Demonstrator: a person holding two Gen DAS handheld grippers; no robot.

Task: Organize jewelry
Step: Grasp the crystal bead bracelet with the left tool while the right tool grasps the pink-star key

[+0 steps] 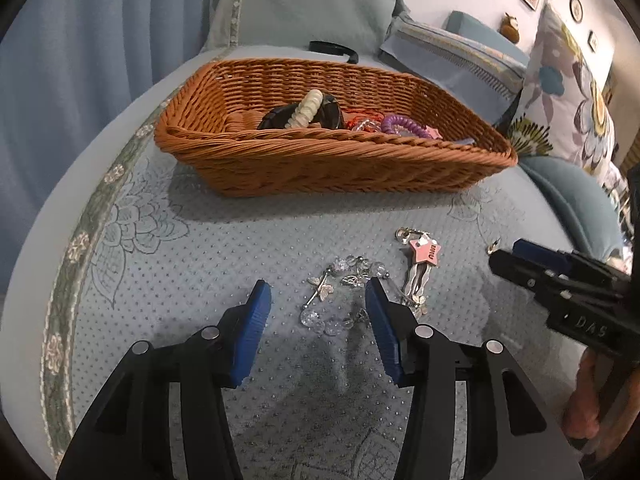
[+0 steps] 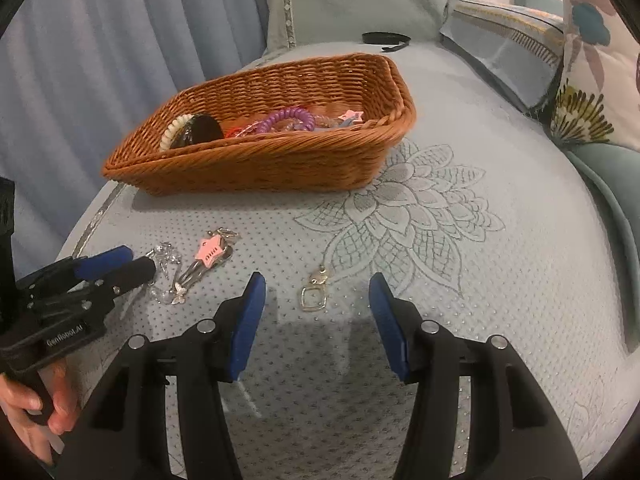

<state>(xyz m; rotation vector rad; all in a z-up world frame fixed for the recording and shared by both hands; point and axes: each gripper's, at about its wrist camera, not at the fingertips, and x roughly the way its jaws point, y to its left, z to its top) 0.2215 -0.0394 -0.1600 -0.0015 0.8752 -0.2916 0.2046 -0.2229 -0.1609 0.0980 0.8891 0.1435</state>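
Clear bead bracelet [image 1: 344, 296], star clip [image 1: 424, 254], gold clasp [image 2: 314, 292] beside basket [image 1: 320, 168].

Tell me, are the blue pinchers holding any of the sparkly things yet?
No, nothing is held. The left gripper is open around the clear bead bracelet on the bed; the right gripper is open around the gold clasp.

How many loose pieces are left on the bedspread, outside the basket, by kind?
Clear bead bracelet: 1
Pink star hair clip: 1
Gold clasp with square ring: 1
Total: 3

The left tool and right tool are both open, holding nothing.
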